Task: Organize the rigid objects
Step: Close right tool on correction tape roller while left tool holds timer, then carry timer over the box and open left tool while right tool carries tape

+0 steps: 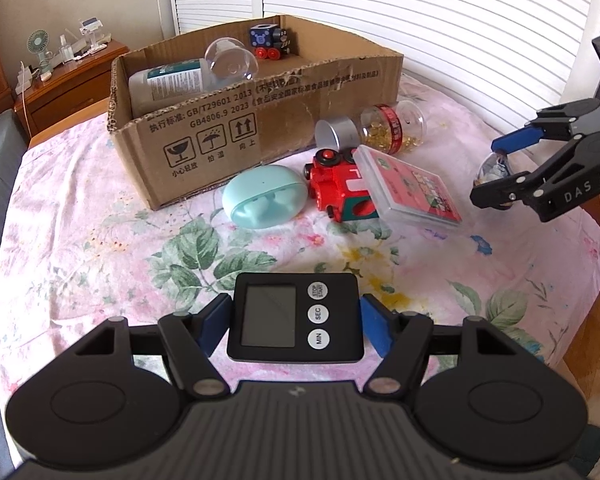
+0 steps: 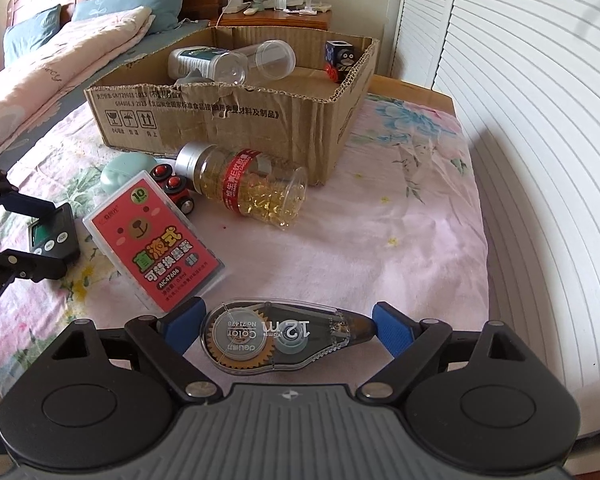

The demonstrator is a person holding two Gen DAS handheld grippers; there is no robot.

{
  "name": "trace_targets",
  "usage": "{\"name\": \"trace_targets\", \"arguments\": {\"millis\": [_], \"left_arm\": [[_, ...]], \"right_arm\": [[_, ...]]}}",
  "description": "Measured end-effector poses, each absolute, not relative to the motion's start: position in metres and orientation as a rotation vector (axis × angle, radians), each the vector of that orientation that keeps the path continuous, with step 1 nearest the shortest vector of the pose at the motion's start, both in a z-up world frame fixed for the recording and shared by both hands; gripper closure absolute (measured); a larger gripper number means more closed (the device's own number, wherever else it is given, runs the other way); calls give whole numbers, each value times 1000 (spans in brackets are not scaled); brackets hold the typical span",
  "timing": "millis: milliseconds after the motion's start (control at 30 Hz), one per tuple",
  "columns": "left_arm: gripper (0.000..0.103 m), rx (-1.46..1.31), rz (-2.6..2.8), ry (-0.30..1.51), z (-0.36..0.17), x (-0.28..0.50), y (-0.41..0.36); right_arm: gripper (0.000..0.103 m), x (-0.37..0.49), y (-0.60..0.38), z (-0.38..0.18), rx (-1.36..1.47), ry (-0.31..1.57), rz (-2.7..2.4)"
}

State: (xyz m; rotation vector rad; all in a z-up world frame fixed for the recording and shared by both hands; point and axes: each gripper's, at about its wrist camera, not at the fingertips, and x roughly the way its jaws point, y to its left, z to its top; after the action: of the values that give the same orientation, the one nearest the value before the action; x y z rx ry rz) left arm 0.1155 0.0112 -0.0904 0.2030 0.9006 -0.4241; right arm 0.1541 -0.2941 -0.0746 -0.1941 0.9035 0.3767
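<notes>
Nearest the left wrist camera, the left tongs point(image 1: 296, 326) clamp a black digital timer point(image 1: 294, 322) by its sides above the floral bedsheet point(image 1: 100, 240). Right tongs point(image 2: 286, 334) close on a clear correction tape dispenser point(image 2: 280, 338), pads at both ends. At twelve o'clock, beyond both, the cardboard box point(image 2: 236, 120) sits on the bed.

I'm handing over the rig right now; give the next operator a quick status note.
Left gripper shut on the timer; right gripper shut on the correction tape, both short of the cardboard box.
Done: white bottle, clear jar, blue toy train in the box.
Left: drop both held items in, then capsule jar, red toy train, mint case and red card case, lying on the bedspread before the box.
</notes>
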Motion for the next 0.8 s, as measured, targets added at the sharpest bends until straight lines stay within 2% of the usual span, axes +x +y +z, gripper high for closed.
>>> {"name": "trace_targets", "arguments": {"millis": [367, 800], "left_arm": [[34, 204, -447, 888, -62, 118, 23], [34, 290, -433, 728, 1, 171, 19]], "right_arm": [[10, 153, -286, -47, -187, 867, 395], [10, 158, -258, -11, -222, 767, 468]]}}
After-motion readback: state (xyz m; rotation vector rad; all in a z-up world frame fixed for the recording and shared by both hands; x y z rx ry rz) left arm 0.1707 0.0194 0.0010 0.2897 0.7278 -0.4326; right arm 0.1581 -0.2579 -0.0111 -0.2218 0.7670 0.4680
